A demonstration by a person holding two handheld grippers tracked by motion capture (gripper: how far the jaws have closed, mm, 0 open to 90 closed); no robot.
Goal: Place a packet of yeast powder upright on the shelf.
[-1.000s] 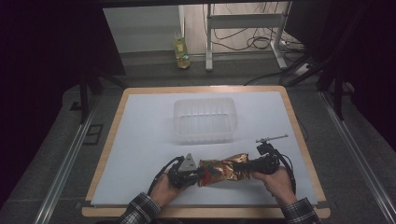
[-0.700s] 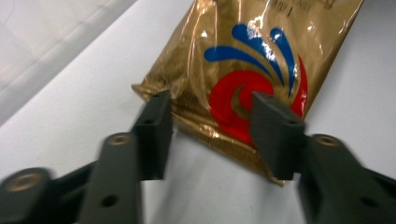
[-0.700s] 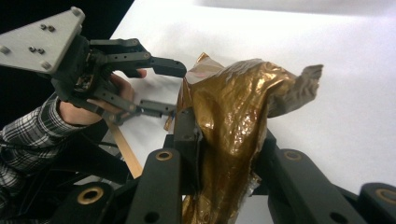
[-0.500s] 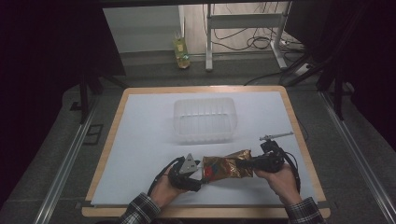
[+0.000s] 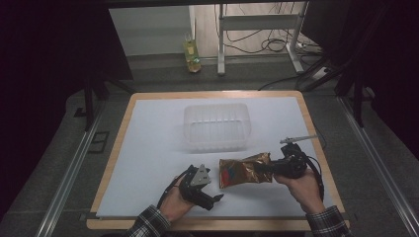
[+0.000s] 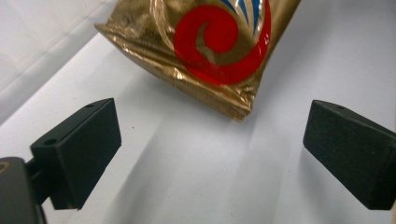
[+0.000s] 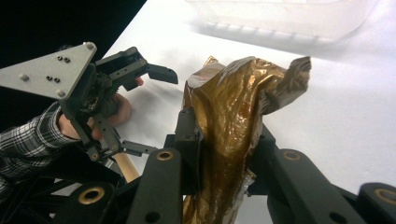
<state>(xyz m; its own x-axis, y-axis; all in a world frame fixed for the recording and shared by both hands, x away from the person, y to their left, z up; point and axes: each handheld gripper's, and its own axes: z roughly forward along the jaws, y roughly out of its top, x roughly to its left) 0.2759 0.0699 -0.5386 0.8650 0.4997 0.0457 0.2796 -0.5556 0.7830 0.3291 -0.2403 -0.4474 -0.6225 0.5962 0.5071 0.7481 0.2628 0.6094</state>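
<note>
Lying near the front edge of the table (image 5: 148,148), toward its right corner, a gold foil bag (image 5: 244,169) printed with a red swirl is held at one end by the right gripper (image 5: 269,168). In the right gripper view the jaws are seen closed on the crumpled foil (image 7: 229,121), which is pinched between them and bulges upward past the pads. The left gripper (image 5: 210,195) is found just left of the bag, close to the front edge, carried in the person's left hand (image 5: 173,205); a plaid sleeve (image 5: 148,224) is seen at the wrist. Its jaws are spread wide with nothing between them: in the left gripper view the two black pads (image 6: 79,149) stand far apart over bare white surface, and the bag's lower corner (image 6: 210,51) is seen ahead of them, not touched. Whether the bag rests on the surface or is lifted slightly cannot be told. A clear plastic container (image 5: 216,126) is set behind the bag, near the middle of the table, well apart from both grippers.
</note>
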